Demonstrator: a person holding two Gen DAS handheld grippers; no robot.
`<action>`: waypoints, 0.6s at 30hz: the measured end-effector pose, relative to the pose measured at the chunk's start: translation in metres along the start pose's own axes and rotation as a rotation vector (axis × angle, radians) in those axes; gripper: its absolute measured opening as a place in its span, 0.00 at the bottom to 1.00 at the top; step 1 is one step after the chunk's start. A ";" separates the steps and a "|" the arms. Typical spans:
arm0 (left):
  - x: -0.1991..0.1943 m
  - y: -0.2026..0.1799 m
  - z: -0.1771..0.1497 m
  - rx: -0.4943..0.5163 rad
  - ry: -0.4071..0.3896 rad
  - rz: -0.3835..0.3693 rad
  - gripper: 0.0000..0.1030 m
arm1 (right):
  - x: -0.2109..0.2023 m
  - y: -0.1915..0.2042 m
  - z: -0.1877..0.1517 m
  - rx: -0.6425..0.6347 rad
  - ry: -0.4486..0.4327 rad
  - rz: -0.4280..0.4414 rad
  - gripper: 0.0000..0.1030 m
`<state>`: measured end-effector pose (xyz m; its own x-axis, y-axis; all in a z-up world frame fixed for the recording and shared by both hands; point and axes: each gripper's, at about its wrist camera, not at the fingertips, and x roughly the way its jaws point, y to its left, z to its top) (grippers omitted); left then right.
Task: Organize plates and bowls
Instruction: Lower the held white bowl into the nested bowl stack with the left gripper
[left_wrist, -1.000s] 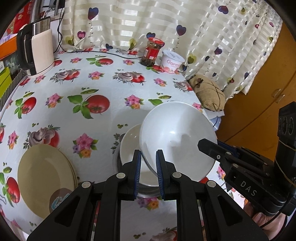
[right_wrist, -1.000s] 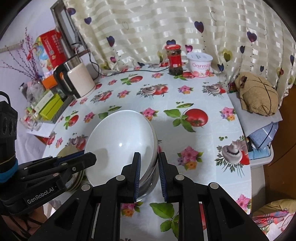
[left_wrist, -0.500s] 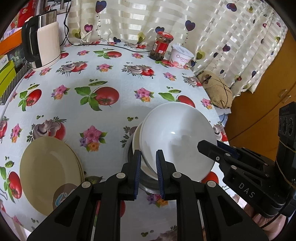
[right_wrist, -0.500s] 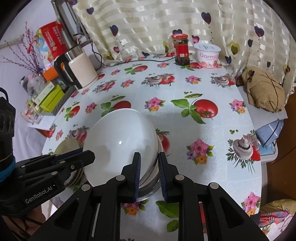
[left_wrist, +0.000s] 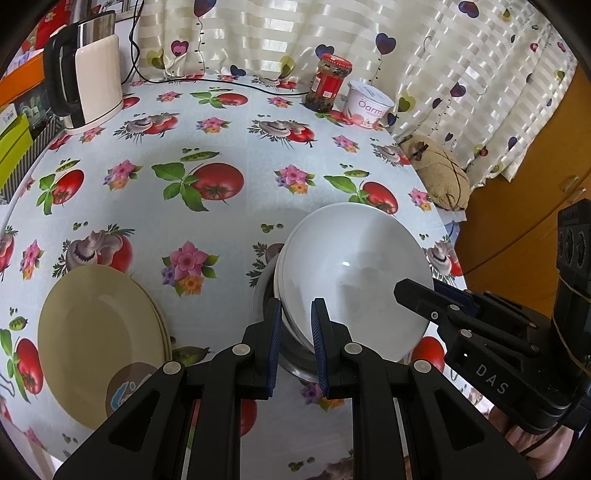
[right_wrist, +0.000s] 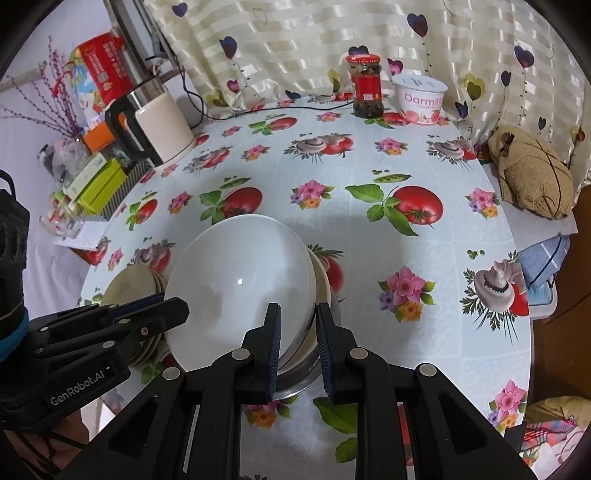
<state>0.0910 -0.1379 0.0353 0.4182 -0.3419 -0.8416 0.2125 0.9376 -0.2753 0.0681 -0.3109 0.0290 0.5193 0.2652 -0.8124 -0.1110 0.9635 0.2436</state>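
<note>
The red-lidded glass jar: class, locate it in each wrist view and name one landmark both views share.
Left wrist view: red-lidded glass jar stands upper centre-right, before the curtain.
Right wrist view: the jar stands top centre-right, before the curtain.
Shared landmark: the white yoghurt tub, just right of the jar.

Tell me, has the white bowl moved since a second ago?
Yes: the white bowl has sunk closer onto the stacked bowls beneath, covering them more.

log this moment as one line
stage: stacking | white bowl: tilted over bowl stack | left gripper, right gripper: shut on rim | beige plates: beside
</note>
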 end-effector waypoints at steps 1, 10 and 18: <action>0.000 0.000 0.000 -0.001 0.000 0.000 0.17 | 0.000 0.000 0.000 0.000 0.000 0.000 0.18; 0.005 0.002 0.000 -0.003 0.014 -0.006 0.17 | 0.006 -0.001 0.000 -0.005 0.016 -0.005 0.18; 0.007 0.003 -0.001 -0.003 0.020 -0.009 0.17 | 0.008 -0.001 0.000 -0.008 0.018 -0.008 0.18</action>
<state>0.0940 -0.1375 0.0280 0.3984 -0.3490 -0.8482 0.2135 0.9347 -0.2843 0.0720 -0.3095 0.0225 0.5046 0.2581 -0.8239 -0.1138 0.9658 0.2329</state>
